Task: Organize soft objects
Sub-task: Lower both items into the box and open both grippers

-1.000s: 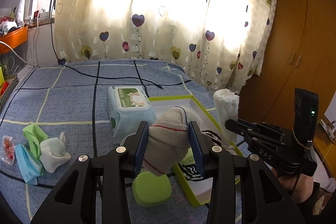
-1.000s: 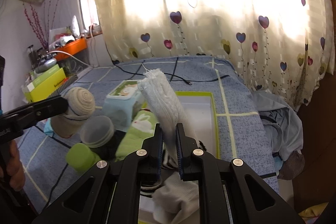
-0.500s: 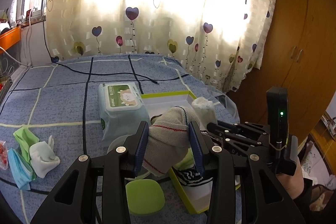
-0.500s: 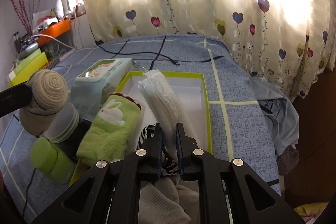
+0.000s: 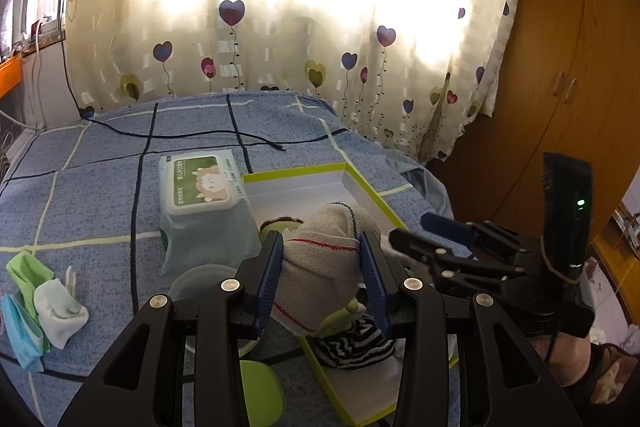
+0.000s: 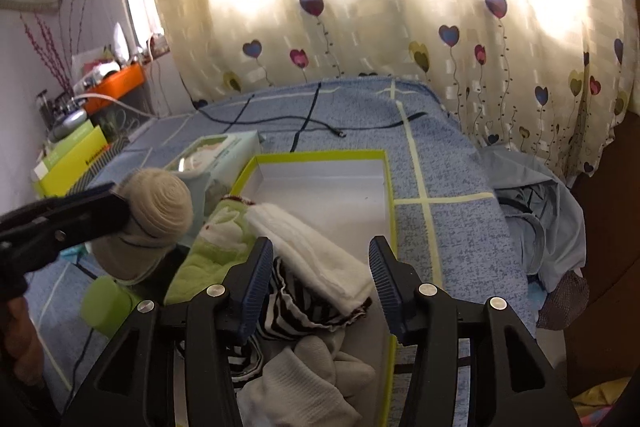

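Note:
My left gripper [image 5: 325, 281] is shut on a rolled beige sock [image 5: 320, 259] with red stripes, held over the near left edge of the green-rimmed white box [image 5: 296, 179]. In the right wrist view the same beige sock [image 6: 158, 205] hangs at left beside the box [image 6: 320, 157]. My right gripper [image 6: 320, 287] is opening; a white rolled cloth [image 6: 320, 255] lies loose between its fingers on a black-and-white striped sock [image 6: 296, 311] in the box. A green rabbit towel [image 6: 212, 251] and white socks [image 6: 308, 379] also lie in the box.
A wet-wipes pack [image 5: 200, 195] sits left of the box on the blue bedspread [image 5: 80, 195]. A green lidded jar [image 6: 106, 303] stands by the box. Small green, blue and white socks [image 5: 36, 299] lie far left. A black cable [image 5: 200, 137] crosses the bed; curtains hang behind, a wardrobe stands at right.
The right gripper lowered the white rolled cloth into the box and its jaws parted, so the cloth now lies flat. The left gripper moved closer to the box with the beige sock.

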Motion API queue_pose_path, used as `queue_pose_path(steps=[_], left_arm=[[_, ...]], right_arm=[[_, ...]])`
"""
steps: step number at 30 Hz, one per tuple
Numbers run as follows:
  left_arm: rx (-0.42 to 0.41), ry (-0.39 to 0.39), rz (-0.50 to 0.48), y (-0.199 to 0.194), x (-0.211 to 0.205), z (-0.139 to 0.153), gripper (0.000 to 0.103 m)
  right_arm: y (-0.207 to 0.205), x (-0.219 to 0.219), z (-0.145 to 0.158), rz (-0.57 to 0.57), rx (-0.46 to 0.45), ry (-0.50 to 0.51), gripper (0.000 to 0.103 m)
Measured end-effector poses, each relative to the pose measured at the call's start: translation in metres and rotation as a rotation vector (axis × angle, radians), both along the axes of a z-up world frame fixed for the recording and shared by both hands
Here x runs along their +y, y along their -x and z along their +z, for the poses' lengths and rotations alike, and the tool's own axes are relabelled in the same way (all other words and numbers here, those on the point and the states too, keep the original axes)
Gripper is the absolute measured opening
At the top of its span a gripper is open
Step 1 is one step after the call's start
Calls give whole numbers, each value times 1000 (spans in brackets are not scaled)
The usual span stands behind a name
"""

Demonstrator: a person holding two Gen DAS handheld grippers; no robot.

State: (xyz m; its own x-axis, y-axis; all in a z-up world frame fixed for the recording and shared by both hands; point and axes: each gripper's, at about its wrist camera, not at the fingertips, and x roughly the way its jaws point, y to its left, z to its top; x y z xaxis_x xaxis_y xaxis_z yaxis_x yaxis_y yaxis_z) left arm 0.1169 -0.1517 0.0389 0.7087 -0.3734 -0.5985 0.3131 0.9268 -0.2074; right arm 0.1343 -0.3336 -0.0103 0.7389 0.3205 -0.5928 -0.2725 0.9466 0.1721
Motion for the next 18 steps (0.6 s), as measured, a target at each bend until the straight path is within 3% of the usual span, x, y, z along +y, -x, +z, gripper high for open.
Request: queue_pose_path(steps=[10, 18], left_arm=[[82, -41, -95, -17, -37, -19, 41], [65, -77, -124, -33, -59, -20, 40]], right_arm=[[2, -33, -2, -69, -1, -69, 49], [3, -47, -1, -86, -13, -106, 49]])
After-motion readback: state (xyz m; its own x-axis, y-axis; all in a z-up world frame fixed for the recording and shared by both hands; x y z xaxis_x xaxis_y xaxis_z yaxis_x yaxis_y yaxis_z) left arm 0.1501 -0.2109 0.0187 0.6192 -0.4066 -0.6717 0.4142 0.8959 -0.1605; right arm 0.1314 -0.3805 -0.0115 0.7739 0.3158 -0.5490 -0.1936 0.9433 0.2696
